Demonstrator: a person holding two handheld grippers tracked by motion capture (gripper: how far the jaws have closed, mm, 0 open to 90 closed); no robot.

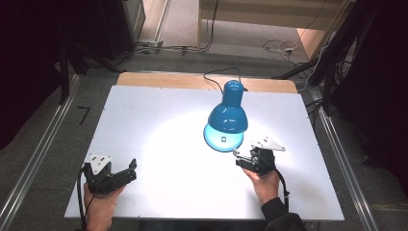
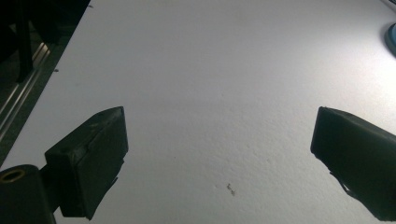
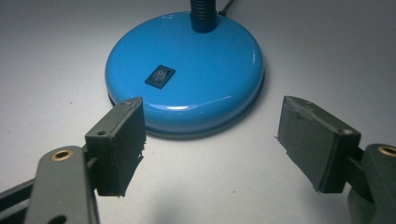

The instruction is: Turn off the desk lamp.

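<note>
We bring our right gripper [image 3: 212, 140], jaws spread with nothing between them, near the blue lamp [image 1: 227, 118] on the worktop [image 1: 144, 125]. Next we probably press its switch [image 3: 160, 76]. Our left gripper [image 2: 219, 154] waits, jaws spread.

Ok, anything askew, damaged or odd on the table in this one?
Nothing serious. The blue lamp stands upright and lit, its base intact. One oddity: the right gripper has ragged, frayed edges on its left pad. A tiny speck marks the table.
</note>
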